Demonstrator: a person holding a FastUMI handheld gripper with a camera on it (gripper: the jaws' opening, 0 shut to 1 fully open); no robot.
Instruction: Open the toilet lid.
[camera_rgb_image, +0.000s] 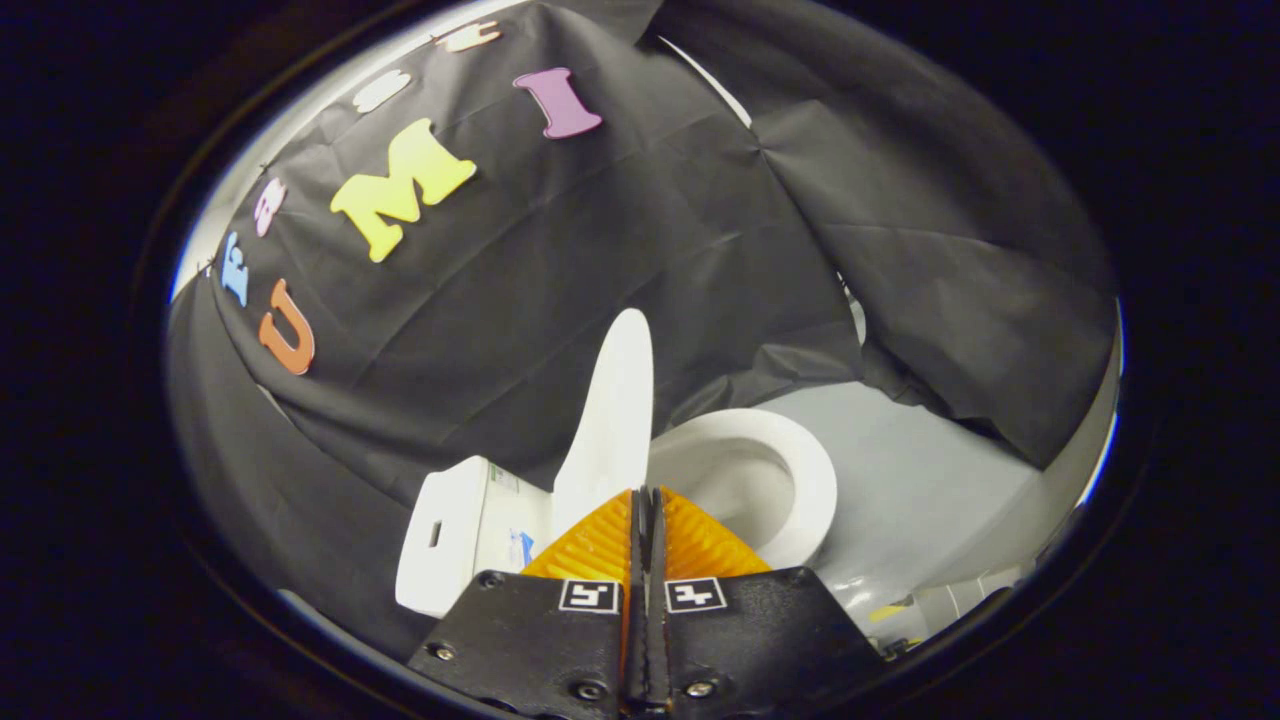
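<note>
Two orange ribbed fingers (600, 545) of the claw (645, 492) are pressing flat against each other, closed with nothing between them (only a thin dark seam is showing where they meet). Just ahead of the fingertips, the toilet lid (612, 410) is standing raised and nearly upright, seen almost edge-on, its lower part rising from right behind the tips. Beyond the claw and slightly to its right, the white toilet bowl (790, 470) is lying open, its rim and hollow facing up. To the claw's left, the white tank (450, 540) is sitting against the black cloth wall (600, 220), which is hanging in folds behind everything. A grey floor (930, 470) is stretching away to the right of the bowl.
</note>
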